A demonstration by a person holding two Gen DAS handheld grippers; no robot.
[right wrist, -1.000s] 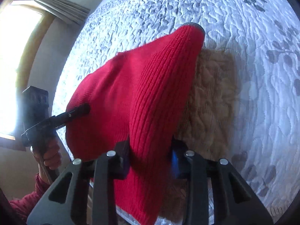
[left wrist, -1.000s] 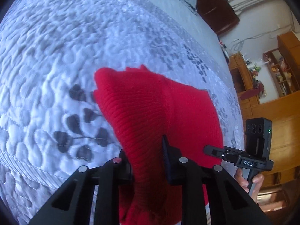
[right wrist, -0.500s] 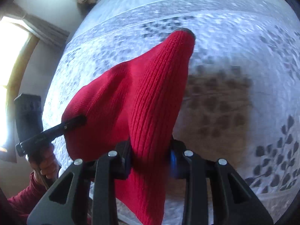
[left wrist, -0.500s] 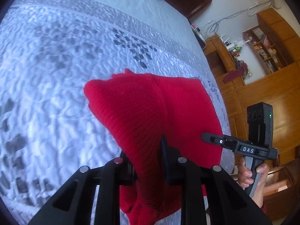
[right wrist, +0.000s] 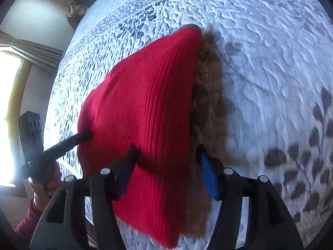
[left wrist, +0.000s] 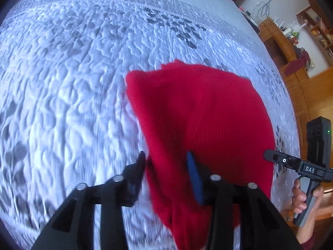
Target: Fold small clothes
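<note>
A red knitted garment lies on the white quilted bedspread; it also shows in the right wrist view. My left gripper has its jaws spread apart around the garment's near left edge. My right gripper also stands open around the garment's near right edge, its blue pad clear of the cloth. In the left wrist view the right gripper's finger touches the garment's right edge. In the right wrist view the left gripper's finger touches its left edge.
The bedspread has grey leaf prints. Wooden cabinets and shelves stand beyond the bed's right side. A window with curtains is at the left. A bundle of cloth lies at the far end of the bed.
Both grippers were shut on the red garment and held it up; now both have opened and the garment rests lower on the bed.
</note>
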